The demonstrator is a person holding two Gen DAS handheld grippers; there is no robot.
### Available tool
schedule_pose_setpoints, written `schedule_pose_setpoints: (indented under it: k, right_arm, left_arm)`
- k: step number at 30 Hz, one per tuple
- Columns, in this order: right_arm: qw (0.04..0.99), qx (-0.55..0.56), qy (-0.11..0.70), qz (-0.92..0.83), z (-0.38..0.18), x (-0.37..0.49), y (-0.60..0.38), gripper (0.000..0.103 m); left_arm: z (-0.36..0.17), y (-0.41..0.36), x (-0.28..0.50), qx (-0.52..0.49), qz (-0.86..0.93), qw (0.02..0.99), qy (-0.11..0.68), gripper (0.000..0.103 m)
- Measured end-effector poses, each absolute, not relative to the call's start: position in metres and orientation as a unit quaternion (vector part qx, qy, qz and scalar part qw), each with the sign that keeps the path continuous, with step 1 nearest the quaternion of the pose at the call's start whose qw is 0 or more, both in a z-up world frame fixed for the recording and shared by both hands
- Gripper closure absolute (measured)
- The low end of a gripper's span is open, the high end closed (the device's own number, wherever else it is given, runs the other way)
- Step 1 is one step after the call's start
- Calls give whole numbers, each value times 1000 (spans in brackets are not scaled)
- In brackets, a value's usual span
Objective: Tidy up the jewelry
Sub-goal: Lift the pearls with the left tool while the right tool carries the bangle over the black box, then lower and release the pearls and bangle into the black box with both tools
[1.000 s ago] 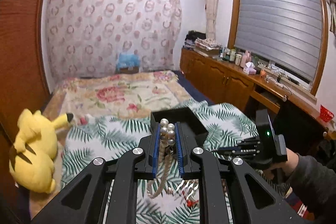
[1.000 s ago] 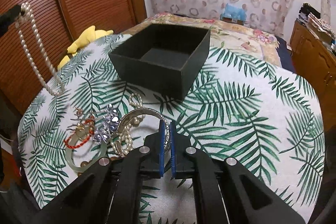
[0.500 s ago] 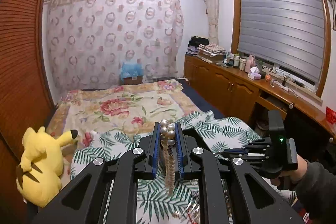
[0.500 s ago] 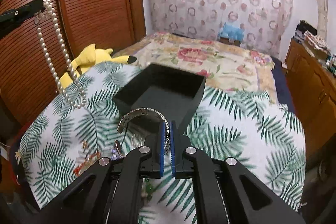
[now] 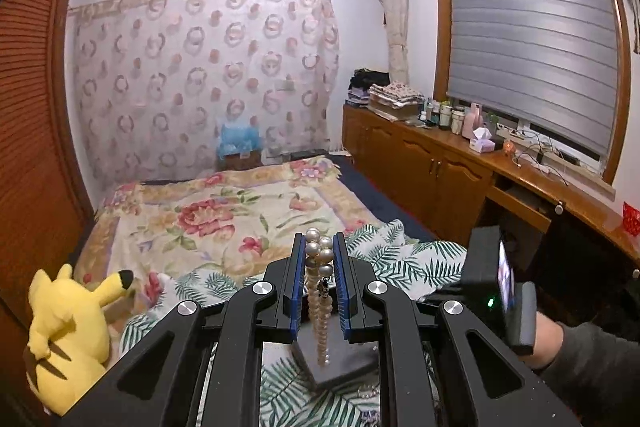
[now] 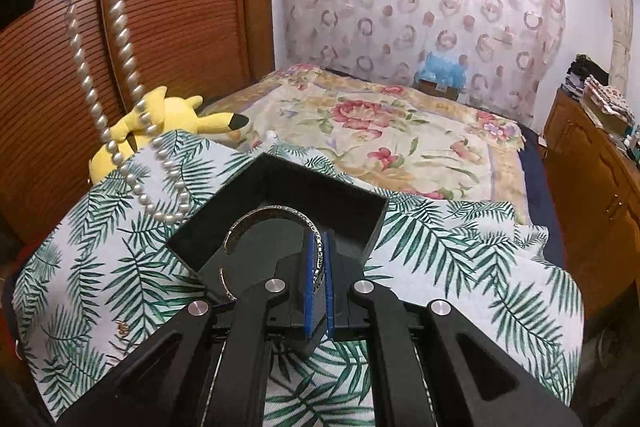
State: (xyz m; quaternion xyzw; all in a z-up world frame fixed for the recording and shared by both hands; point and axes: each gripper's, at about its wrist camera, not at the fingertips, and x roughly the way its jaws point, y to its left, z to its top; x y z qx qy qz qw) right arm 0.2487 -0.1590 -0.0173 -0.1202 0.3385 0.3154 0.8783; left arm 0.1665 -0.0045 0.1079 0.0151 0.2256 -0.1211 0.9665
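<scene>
Pearls (image 5: 320, 259) hang pinched in left gripper (image 5: 319, 255); right gripper (image 6: 319, 259) clamps bangle (image 6: 276, 215) over box (image 6: 372, 227).

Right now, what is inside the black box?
The black box shows only bare dark floor. The silver bangle held by the right tongs covers its near part, so that stays unseen.

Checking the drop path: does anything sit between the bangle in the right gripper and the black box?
Nothing visible does. The silver bangle, clamped in the right gripper, hangs over the open black box; the pearl necklace hangs to its left.
</scene>
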Motion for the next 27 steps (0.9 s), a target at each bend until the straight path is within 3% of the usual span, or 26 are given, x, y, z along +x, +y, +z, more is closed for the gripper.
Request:
schedule_pose_setpoints:
  k: [3,16,27]
  right_arm:
    - [871,-120,345,328,-27,253,-156,93]
    - [869,-106,333,350,-24,242,-173,93]
    - [876,-92,326,342,-19,203,-194,93]
  left_arm:
    - [100,-10,182,17,-124,964,233,90]
    - [58,-28,233,27,-122,952,279,90]
    - [36,-14,198,25,-117,947,298,82]
